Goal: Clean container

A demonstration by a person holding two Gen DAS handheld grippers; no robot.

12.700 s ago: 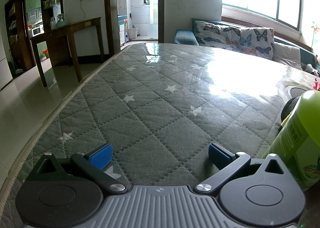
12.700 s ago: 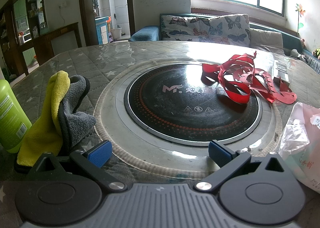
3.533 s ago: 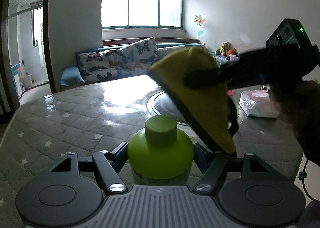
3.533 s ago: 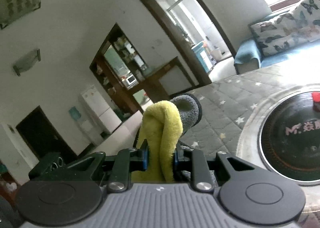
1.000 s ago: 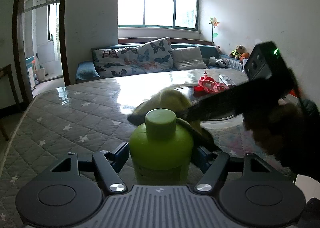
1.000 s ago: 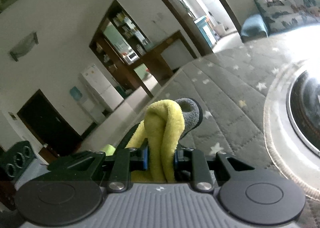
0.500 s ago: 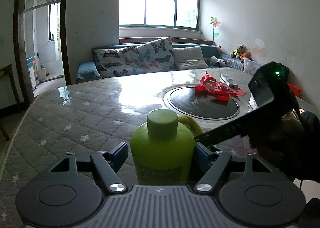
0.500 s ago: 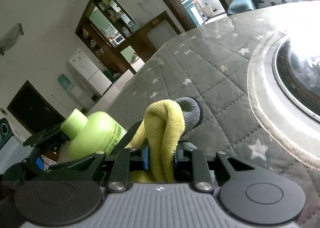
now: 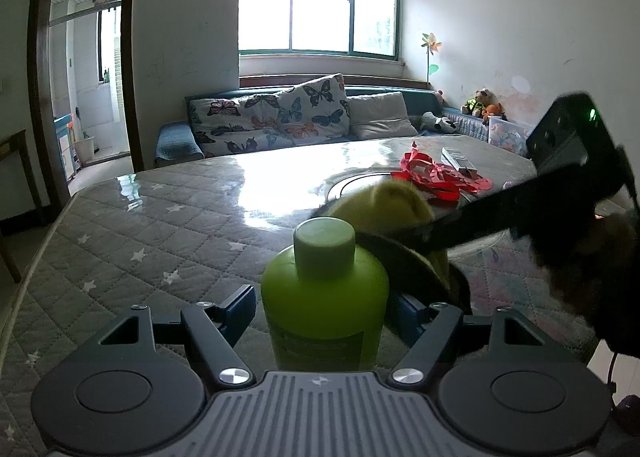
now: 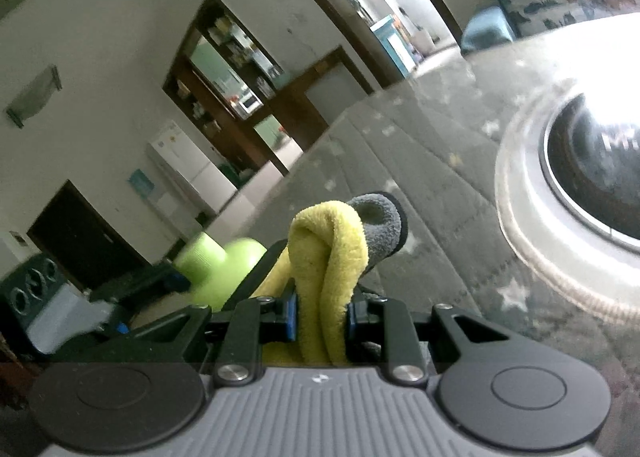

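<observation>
My left gripper is shut on a lime-green bottle with a green cap and holds it upright over the quilted table. My right gripper is shut on a folded yellow and grey cloth. In the left wrist view the cloth lies against the bottle's right shoulder, behind the cap, with the right gripper's dark body coming in from the right. In the right wrist view the bottle shows blurred at the left of the cloth.
The table has a grey star-quilted cover. A round black induction plate sits in its middle, with red ribbon scraps on it. A sofa with butterfly cushions stands behind.
The right gripper has lifted the cloth from behind the bottle's body up to its shoulder and cap. The left gripper keeps the bottle nearly still.
</observation>
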